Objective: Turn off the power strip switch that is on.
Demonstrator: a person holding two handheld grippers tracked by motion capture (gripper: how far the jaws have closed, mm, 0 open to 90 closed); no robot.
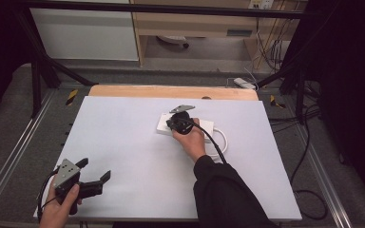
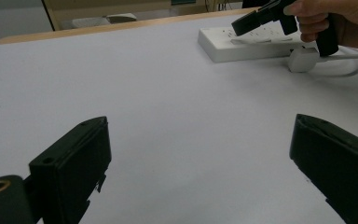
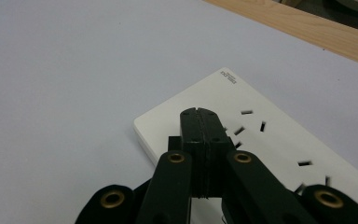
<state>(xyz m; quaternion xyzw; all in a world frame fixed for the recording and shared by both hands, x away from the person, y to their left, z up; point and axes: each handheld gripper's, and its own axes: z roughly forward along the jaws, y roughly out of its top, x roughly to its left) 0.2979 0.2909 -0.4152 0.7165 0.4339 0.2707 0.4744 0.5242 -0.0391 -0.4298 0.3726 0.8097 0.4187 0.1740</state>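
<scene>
The power strip [image 1: 190, 125], far-centre on the table [image 1: 123, 142], is judged rigid, light and smooth: grasp across its long edges; right gripper [image 3: 200, 122] hovers above it closed and empty, left gripper [image 1: 94, 175] spread open.

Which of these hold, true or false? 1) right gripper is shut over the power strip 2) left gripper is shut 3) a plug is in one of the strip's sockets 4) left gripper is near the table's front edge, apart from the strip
1) True: the right gripper has its jaws pressed together, over the power strip.
2) False: the left gripper is open, jaws wide apart.
3) False: the white plug lies on the table beside the strip.
4) True.
</scene>
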